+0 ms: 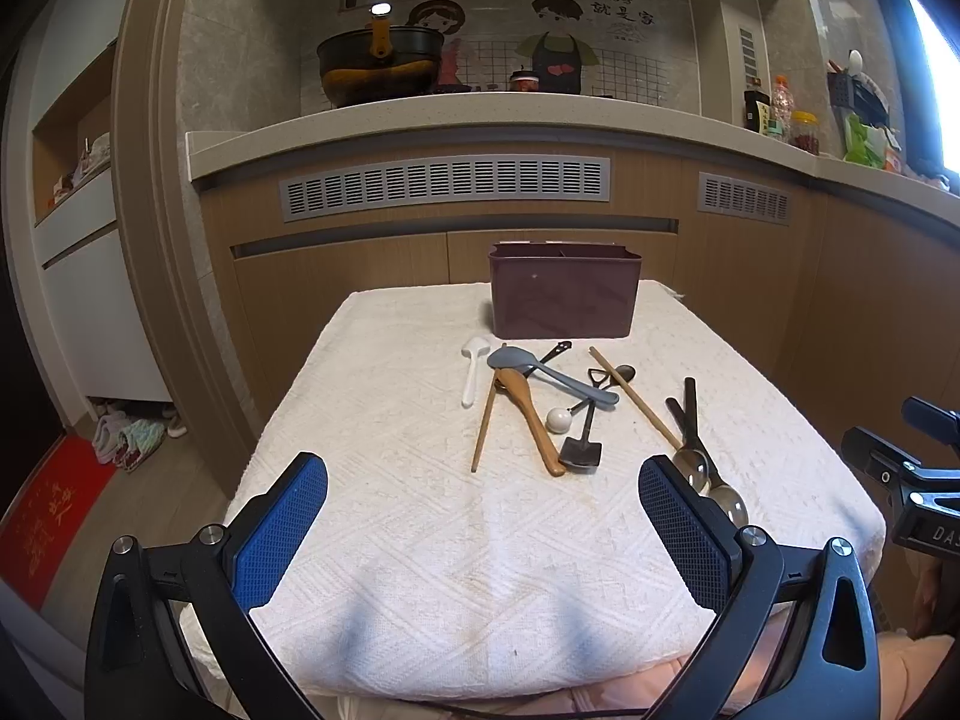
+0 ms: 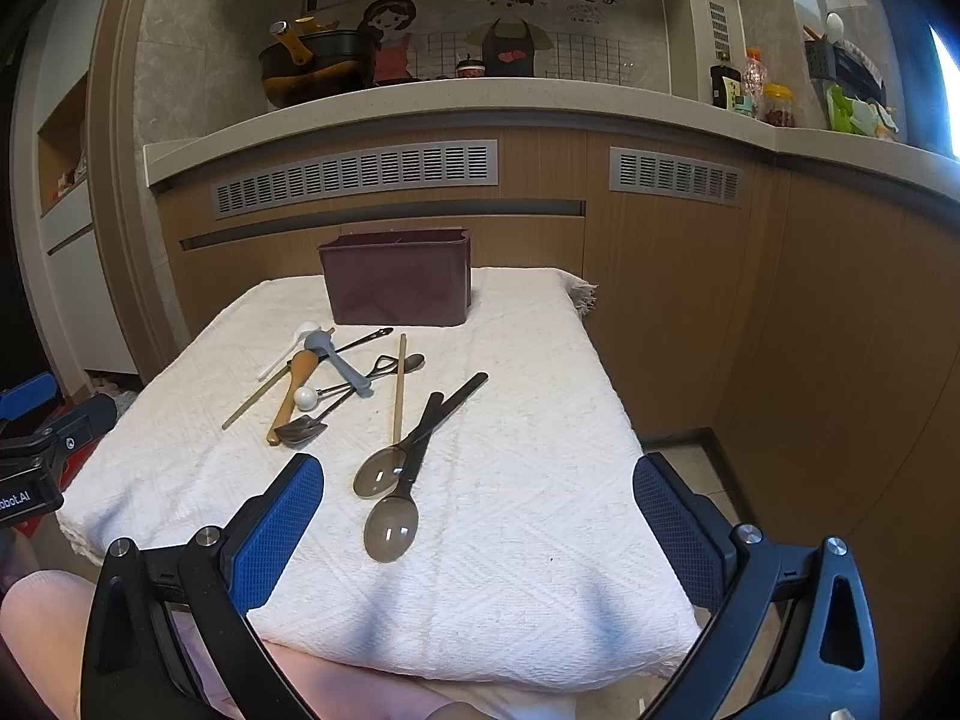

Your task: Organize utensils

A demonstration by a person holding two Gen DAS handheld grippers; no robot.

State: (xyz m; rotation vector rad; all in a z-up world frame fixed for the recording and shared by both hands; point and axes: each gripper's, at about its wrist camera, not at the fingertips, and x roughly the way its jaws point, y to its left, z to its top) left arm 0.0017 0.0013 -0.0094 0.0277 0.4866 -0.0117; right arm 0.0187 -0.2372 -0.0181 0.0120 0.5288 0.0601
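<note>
A black wok (image 1: 378, 69) sits on the counter (image 1: 480, 114) behind.

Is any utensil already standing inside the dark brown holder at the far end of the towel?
No: the holder shows nothing rising above its rim, and the spoons and chopsticks all lie on the white towel.

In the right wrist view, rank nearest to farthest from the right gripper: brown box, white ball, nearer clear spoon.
From the right gripper:
1. Clear spoon, between the fingers, slightly left.
2. White ball, mid-cloth, left.
3. Brown box, far edge.
</note>
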